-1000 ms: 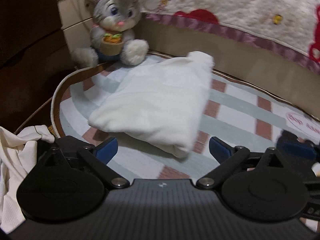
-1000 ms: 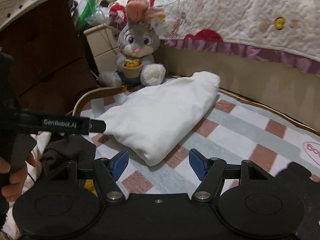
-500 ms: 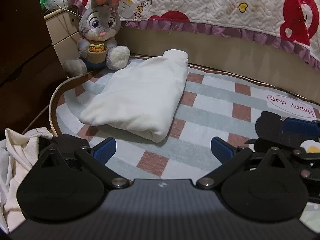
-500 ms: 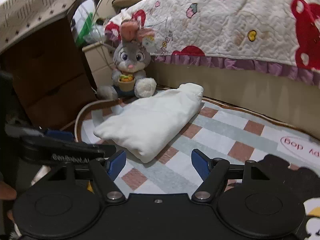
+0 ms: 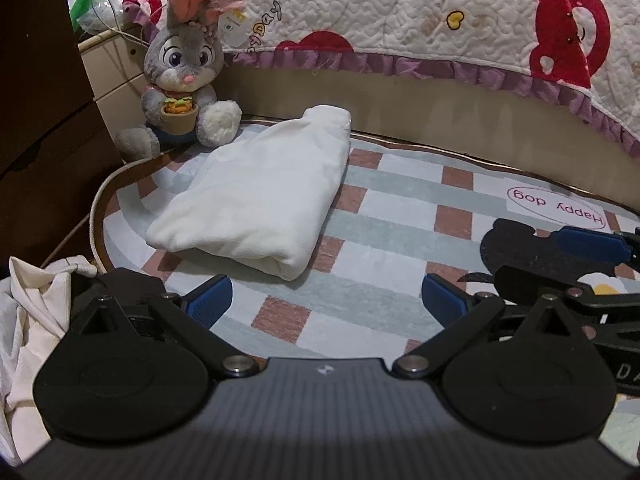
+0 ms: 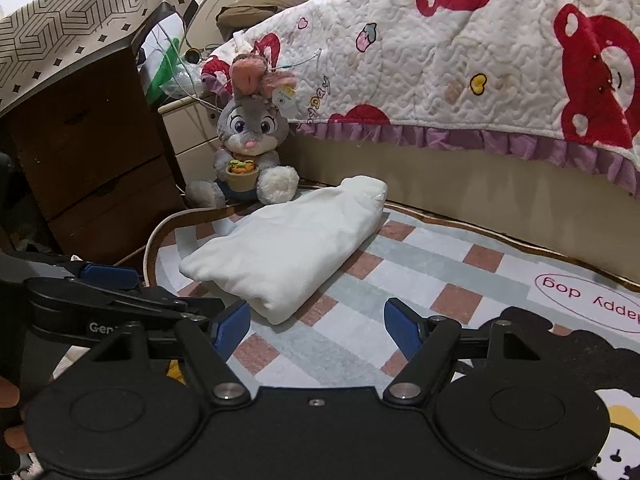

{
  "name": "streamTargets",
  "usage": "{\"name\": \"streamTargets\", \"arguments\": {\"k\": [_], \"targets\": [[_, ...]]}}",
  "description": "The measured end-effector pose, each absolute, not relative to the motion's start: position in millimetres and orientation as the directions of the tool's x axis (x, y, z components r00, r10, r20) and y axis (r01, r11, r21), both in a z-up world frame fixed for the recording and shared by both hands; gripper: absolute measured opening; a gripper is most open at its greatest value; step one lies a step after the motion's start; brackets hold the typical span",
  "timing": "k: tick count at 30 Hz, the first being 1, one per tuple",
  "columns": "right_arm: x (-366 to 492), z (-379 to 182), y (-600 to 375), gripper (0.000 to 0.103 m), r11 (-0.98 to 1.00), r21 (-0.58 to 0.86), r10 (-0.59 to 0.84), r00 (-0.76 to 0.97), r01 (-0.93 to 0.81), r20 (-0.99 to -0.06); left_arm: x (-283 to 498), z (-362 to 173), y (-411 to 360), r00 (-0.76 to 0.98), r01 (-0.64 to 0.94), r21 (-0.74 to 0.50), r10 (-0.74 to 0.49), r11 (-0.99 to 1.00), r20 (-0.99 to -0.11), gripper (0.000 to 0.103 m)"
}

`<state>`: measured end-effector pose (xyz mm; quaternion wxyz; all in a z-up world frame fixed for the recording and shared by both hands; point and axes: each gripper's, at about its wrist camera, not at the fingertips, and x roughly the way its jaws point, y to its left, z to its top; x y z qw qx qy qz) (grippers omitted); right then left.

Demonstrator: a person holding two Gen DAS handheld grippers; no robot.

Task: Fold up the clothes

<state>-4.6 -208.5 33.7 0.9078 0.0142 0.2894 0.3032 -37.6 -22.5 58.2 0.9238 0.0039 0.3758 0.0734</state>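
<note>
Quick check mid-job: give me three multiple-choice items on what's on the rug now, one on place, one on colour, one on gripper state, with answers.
1. Where does the plush rabbit sit?
A. on the quilt
B. at the rug's far edge, beyond the folded garment
C. on the dresser

2. What colour is the folded garment?
A. white
B. red
C. black

3. How do the right gripper fingers stand?
A. shut on the garment
B. shut, empty
C. apart, empty

Answers: 1 B, it sits by the checked rug border behind the garment. 2 A, plain white cloth. 3 C, bare rug shows between the blue pads.

Plush rabbit (beside checked rug)
</note>
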Motion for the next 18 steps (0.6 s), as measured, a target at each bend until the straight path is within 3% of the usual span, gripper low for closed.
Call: {"name": "streamTargets", "arguments": {"k": [18], "targets": [[-13.7,40.0,-211.6,0.079,0.839,0.164,0.518,0.672,-0.519,-0.529,-40.4,59.0,-29.7,0.678,-0.174,0.086,0.182,0.981,-0.712,0.103]]}}
